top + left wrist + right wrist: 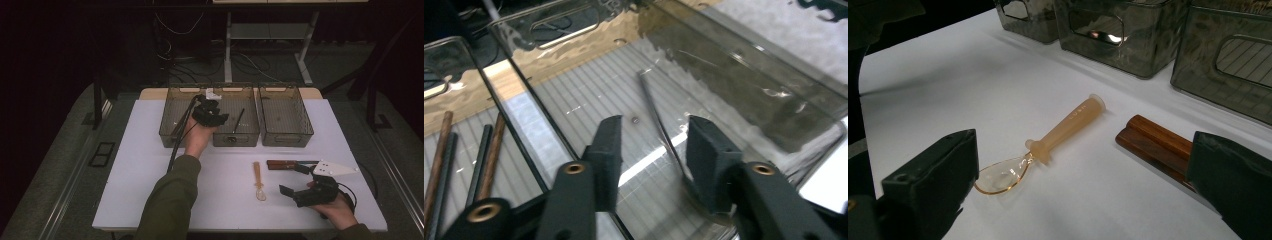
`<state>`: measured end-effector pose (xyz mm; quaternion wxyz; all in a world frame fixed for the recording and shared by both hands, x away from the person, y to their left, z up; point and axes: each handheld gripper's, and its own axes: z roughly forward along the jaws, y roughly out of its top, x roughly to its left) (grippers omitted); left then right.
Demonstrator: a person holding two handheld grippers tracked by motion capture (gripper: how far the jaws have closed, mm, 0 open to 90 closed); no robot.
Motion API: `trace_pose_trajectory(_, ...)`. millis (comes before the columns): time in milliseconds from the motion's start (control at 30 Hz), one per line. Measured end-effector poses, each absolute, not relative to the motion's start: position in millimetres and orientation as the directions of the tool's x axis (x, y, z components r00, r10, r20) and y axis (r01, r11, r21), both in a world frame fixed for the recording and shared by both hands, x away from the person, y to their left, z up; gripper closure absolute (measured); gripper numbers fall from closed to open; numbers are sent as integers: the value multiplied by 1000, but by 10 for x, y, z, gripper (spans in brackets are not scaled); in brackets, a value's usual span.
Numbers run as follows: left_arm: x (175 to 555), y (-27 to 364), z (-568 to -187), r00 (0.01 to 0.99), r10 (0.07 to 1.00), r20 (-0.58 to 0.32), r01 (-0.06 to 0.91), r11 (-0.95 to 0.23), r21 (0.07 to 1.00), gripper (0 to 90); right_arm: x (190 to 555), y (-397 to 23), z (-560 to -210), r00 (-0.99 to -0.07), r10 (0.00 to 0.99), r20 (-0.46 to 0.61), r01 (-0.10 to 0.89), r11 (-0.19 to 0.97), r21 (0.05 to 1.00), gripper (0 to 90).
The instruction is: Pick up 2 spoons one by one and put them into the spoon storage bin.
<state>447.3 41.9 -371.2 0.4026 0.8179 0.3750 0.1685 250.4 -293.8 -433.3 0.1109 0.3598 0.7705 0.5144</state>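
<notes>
My left gripper (212,114) hangs over the middle smoky plastic bin (250,137). In the left gripper view its jaws (654,130) stand apart above the bin floor. A thin dark utensil (655,107) lies on that floor between them, and the pads do not press on it. My right gripper (295,179) rests near the table's front right, open wide (1083,150). Ahead of it lies an amber translucent spoon (1068,127) (259,181). A brown wooden-handled piece (1153,142) (281,164) lies close by its right jaw.
Three smoky bins stand in a row at the back of the white table (150,170). The left bin (170,131) holds several wooden and dark sticks (444,150). The right bin (286,135) stands beyond the wooden-handled piece. A cable (176,140) trails from the left gripper.
</notes>
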Motion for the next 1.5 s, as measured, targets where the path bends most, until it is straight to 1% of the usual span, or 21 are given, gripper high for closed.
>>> trace_pose_trajectory(167,4423,470,-3695,705,708,-45,447,-393,803,439,2503,-2927,-4336,-716,669,201,445,216,869,7)
trace_pose_trajectory(267,4368,515,-3673,725,687,-45,425,-395,814,398,2503,-2929,-4336,-714,670,202,447,214,869,8)
trace_pose_trajectory(333,4321,531,-3663,730,679,-70,423,-369,828,379,2504,-2931,-4337,-714,670,202,446,214,869,8)
trace_pose_trajectory(367,4301,560,-3648,746,663,-58,412,-392,822,355,2503,-2930,-4337,-715,670,202,446,214,869,8)
trace_pose_trajectory(500,4170,615,-3622,764,642,-66,394,-382,836,286,2507,-2925,-4341,-714,670,202,447,215,868,8)
trace_pose_trajectory(700,3956,750,-3642,796,603,-58,362,-396,844,210,2504,-2926,-4340,-714,670,204,448,213,868,7)
trace_pose_trajectory(767,3886,786,-3660,798,599,-69,361,-384,850,196,2506,-2930,-4344,-712,672,205,449,211,868,7)
trace_pose_trajectory(867,3776,865,-3689,814,578,-52,345,-410,844,166,2507,-2924,-4343,-713,672,201,448,215,868,8)
trace_pose_trajectory(900,3725,889,-3705,815,576,-60,346,-400,848,159,2507,-2921,-4345,-713,672,200,448,217,867,7)
trace_pose_trajectory(1033,3565,992,-3755,825,563,-47,328,-409,851,138,2507,-2917,-4348,-712,672,201,450,219,866,8)
trace_pose_trajectory(1067,3529,1025,-3769,826,563,-35,321,-416,851,137,2508,-2919,-4348,-712,673,202,452,218,865,8)
trace_pose_trajectory(1200,3396,1150,-3846,815,579,-35,317,-395,862,133,2511,-2923,-4350,-710,674,203,451,216,866,8)
trace_pose_trajectory(1367,3245,1272,-3939,815,578,-41,322,-393,861,110,2508,-2918,-4348,-709,675,203,454,217,864,8)
trace_pose_trajectory(1500,3122,1364,-4002,818,573,-46,322,-392,862,74,2506,-2920,-4346,-709,675,204,454,215,865,8)
